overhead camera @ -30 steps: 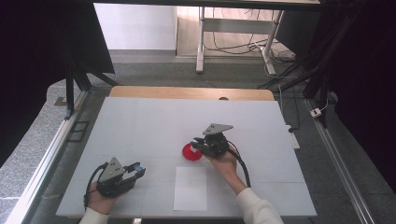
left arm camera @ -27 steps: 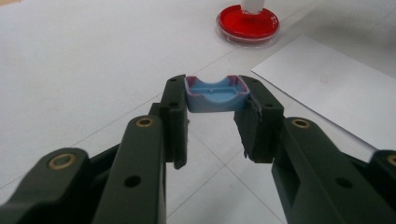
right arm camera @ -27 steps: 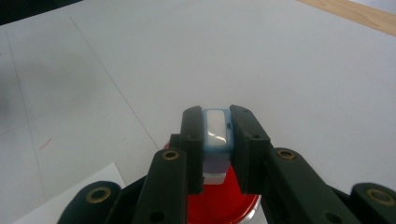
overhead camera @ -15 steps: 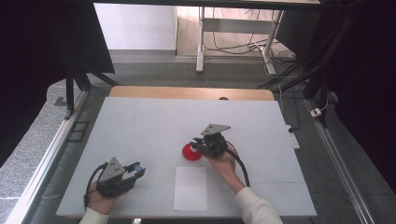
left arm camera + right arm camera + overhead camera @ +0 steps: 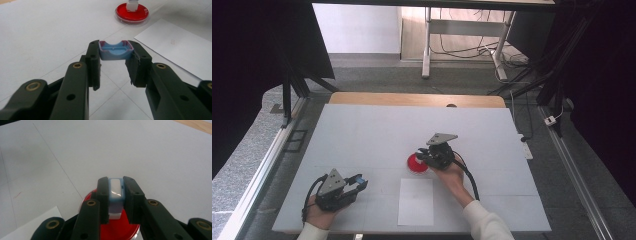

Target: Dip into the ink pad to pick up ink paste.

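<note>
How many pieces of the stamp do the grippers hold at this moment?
2. The blue cap sits between the left gripper jaws; the white stamp body sits between the right gripper jaws, over the red ink pad.

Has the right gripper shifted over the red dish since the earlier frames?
No. In the high view the right gripper sits at the same spot over the red dish, just above the white sheet.

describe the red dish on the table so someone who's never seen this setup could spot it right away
Start at the big white table and find the white sheet of paper lying near its front edge. Just beyond that sheet's far edge sits the red dish, low and round, with the right gripper holding a small pale blue block over it. It is the only red, round thing there.
</note>
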### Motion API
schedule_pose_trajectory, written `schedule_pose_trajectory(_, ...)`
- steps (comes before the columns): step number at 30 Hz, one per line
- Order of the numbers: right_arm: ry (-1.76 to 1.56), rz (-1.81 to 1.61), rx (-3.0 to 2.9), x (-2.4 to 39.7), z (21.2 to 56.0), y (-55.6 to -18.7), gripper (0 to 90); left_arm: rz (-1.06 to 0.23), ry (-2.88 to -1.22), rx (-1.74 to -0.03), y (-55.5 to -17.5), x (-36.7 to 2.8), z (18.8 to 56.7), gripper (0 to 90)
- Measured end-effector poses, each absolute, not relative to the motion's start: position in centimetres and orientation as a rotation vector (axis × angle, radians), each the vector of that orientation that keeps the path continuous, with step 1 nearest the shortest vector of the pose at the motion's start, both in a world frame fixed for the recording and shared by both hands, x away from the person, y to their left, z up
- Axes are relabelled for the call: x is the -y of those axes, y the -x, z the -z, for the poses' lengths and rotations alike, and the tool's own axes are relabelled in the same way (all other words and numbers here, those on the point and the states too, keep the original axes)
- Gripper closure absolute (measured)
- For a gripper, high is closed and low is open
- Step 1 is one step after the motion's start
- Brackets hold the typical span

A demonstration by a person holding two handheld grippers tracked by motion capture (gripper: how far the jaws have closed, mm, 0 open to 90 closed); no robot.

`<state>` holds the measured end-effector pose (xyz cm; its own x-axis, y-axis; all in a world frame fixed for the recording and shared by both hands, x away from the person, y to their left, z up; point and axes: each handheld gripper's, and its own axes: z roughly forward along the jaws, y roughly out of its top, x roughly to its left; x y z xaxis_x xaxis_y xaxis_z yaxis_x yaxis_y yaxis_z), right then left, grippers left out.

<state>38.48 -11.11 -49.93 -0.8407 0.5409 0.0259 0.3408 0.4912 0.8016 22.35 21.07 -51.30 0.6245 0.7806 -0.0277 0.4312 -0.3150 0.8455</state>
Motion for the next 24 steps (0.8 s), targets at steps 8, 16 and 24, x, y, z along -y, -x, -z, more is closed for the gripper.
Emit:
schedule_pose_trajectory(8,-0.754,-1.267,-2.512,11.1,49.96,-38.5,74.9,-0.49,-1.956,-0.956,-22.37,-20.99,51.36,64.8)
schedule_pose_trajectory(16,-0.76,-1.25,-2.518,11.02,50.16,-38.56,75.0,-0.489,-1.958,-0.955,-22.34,-20.95,51.37,64.8)
schedule_pose_trajectory(24,-0.757,-1.243,-2.525,10.93,50.2,-38.52,75.1,-0.492,-1.959,-0.956,-22.31,-20.88,51.37,64.8)
